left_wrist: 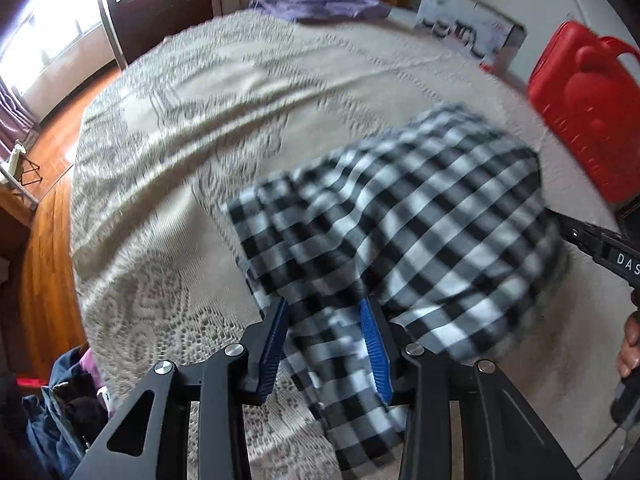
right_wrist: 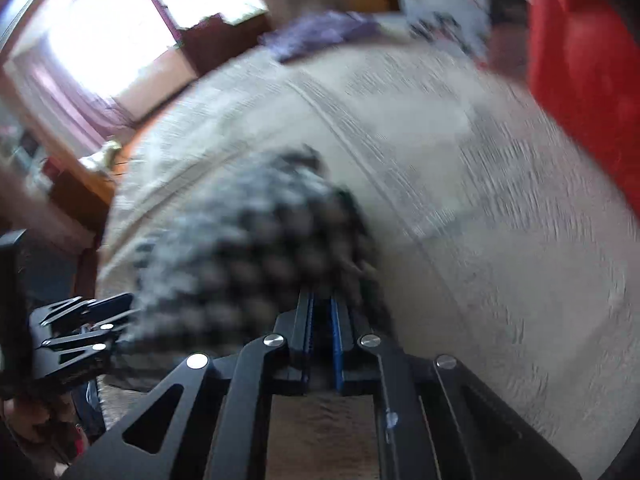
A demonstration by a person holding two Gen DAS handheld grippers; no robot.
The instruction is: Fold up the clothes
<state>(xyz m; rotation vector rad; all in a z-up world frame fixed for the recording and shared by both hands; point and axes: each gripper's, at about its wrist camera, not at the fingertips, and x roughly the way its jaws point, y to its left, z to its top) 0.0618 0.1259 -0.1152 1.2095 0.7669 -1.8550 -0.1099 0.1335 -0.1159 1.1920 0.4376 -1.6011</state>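
A black-and-white checked garment hangs above a bed with a beige lace cover. My left gripper has its jaws apart, with a strip of the checked cloth running between the blue pads; whether they pinch it is unclear. My right gripper is shut on the garment's edge; its view is heavily blurred. The right gripper's black body shows at the right edge of the left wrist view, and the left gripper at the lower left of the right wrist view.
A red plastic case stands at the right of the bed, with a white printed box behind it. A purple cloth lies at the far edge. Dark clothes are piled by the wooden floor at left.
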